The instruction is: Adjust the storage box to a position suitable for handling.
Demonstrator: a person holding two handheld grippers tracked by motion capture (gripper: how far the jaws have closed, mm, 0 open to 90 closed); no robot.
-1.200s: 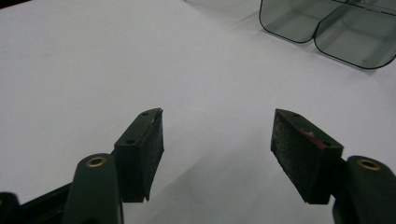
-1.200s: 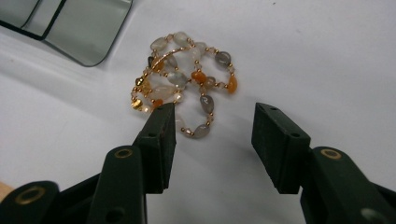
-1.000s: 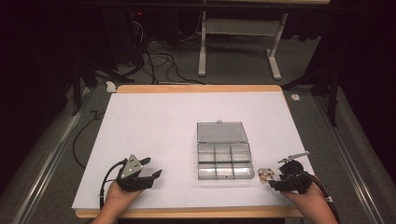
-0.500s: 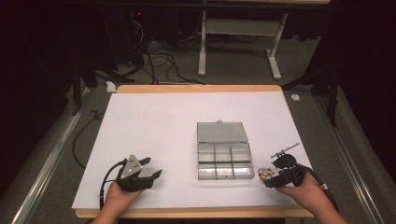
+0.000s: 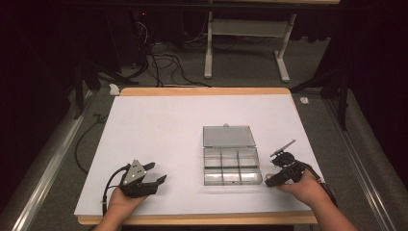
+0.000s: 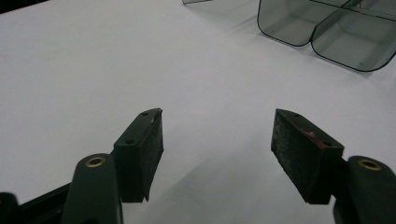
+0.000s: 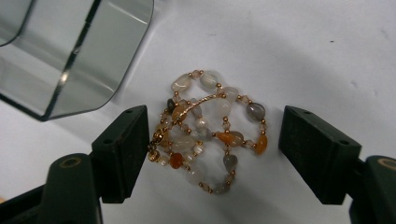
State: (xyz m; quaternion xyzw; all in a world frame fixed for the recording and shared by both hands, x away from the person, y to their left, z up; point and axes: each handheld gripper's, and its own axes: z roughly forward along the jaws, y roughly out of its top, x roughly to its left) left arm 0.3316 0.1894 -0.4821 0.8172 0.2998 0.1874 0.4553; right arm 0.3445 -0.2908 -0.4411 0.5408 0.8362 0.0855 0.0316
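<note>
Since a second ago, the right gripper (image 7: 212, 147) has slid along the near edge of the white table (image 5: 159, 130), away from the clear box (image 5: 232, 165), and its jaws have just been opening. A beaded bracelet (image 7: 210, 133) lies in a loose heap on the table between those spread jaws, just beside the box's near right corner. One pad (image 7: 135, 144) sits against the beads; the other stands apart, so nothing is pinched. The box is open, lid laid flat behind it, compartments apparently empty. The left gripper (image 6: 217, 149) rests near the near left corner, jaws spread over bare table. A careless squeeze might catch only a few beads, so the strand slips or drags.
</note>
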